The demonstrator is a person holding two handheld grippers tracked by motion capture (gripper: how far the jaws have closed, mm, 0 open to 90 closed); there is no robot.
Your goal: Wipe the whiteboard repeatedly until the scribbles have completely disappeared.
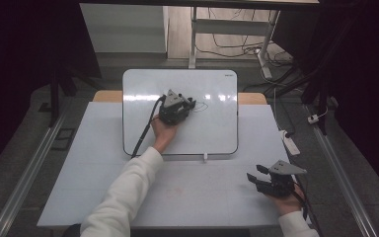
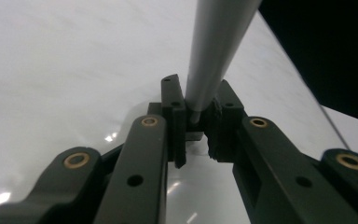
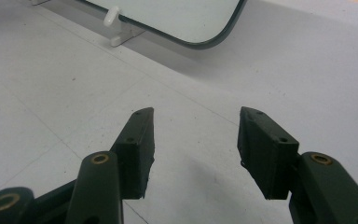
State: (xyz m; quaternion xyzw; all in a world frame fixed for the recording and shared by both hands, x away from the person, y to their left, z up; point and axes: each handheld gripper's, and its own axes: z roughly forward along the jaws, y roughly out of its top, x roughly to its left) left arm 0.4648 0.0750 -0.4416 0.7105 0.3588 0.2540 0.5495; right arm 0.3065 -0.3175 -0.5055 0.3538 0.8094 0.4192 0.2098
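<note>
While a grey marker (image 2: 214, 51) is clamped in the left gripper (image 1: 176, 109), a line is being drawn on the whiteboard (image 1: 212, 133).

Near right, the right gripper (image 1: 257, 174) is held half-spread and empty over the table (image 1: 69, 177). Farther off, at the board's middle, the pen is gripped beside a thin drawn loop (image 1: 201, 106); light, steady tip pressure is judged best. No containers are seen.

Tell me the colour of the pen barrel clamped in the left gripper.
Silver-grey; the pen shows best in the left gripper view, clamped in the left gripper.
</note>
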